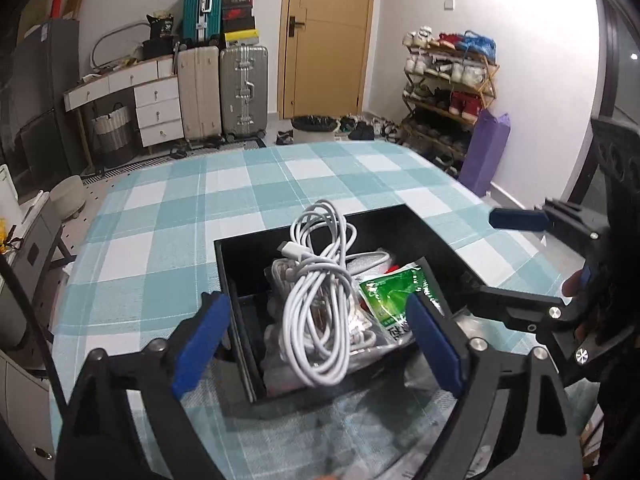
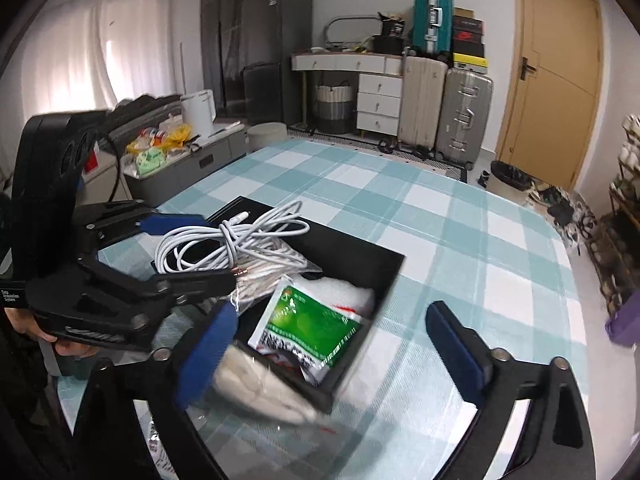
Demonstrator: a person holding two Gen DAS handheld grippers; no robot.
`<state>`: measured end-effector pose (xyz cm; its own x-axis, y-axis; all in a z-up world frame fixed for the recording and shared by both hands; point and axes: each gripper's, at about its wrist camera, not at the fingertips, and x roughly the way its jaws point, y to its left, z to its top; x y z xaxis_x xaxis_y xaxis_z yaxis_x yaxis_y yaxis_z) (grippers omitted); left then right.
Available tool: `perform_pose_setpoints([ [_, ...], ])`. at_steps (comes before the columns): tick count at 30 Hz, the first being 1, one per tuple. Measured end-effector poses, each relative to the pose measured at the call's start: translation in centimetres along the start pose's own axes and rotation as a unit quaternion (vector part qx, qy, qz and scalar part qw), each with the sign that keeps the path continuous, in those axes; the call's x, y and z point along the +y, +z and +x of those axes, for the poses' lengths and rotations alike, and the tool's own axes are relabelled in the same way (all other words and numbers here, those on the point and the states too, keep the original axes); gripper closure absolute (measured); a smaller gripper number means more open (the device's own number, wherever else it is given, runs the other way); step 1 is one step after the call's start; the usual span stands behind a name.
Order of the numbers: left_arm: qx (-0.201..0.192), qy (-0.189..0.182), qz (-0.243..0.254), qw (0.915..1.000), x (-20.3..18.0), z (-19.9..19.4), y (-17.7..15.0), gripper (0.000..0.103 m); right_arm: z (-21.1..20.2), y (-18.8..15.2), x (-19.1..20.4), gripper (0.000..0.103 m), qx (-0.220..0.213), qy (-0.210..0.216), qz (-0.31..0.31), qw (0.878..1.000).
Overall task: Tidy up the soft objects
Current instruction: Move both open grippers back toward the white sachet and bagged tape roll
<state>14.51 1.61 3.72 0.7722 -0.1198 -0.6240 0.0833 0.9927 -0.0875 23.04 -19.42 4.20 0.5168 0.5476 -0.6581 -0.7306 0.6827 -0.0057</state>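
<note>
A black open box [image 1: 240,276] [image 2: 384,276] sits on the teal checked tablecloth. A coiled white cable [image 1: 320,292] [image 2: 228,244] lies on top of its contents, beside a green-and-white packet [image 1: 394,296] [image 2: 308,332] and clear bags of white items [image 2: 260,388], one hanging over the near rim. My left gripper [image 1: 316,344] is open, its blue pads either side of the box's near end. My right gripper [image 2: 332,356] is open over the box's near corner. It also shows in the left wrist view [image 1: 516,256], open at the box's right.
The checked table [image 1: 256,184] [image 2: 460,220] stretches beyond the box. Suitcases [image 1: 224,92], white drawers [image 1: 156,108], a door, a shoe rack [image 1: 452,88] and a bin stand behind. A grey cabinet with clutter [image 2: 172,152] stands to the table's left.
</note>
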Motion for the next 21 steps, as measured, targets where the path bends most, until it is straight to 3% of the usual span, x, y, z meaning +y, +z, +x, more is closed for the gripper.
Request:
perform_pose_setpoints([
  [2,0.001,-0.003,-0.004,1.0000,0.0,-0.6,-0.3,0.000,-0.8,-0.6,-0.4,0.001,-0.003,-0.003,0.013,1.000],
  [11,-0.018,0.014,-0.021,0.9995,0.5,-3.5,-2.2,0.000,-2.9,-3.3,-0.1,0.001,-0.008,0.002,0.046,0.999],
  [21,-0.021,0.017,-0.015,0.9995,0.2,-5.0,-4.4,0.000,-4.2,-3.6,0.8,0.001,-0.019,0.003,0.048,0.999],
])
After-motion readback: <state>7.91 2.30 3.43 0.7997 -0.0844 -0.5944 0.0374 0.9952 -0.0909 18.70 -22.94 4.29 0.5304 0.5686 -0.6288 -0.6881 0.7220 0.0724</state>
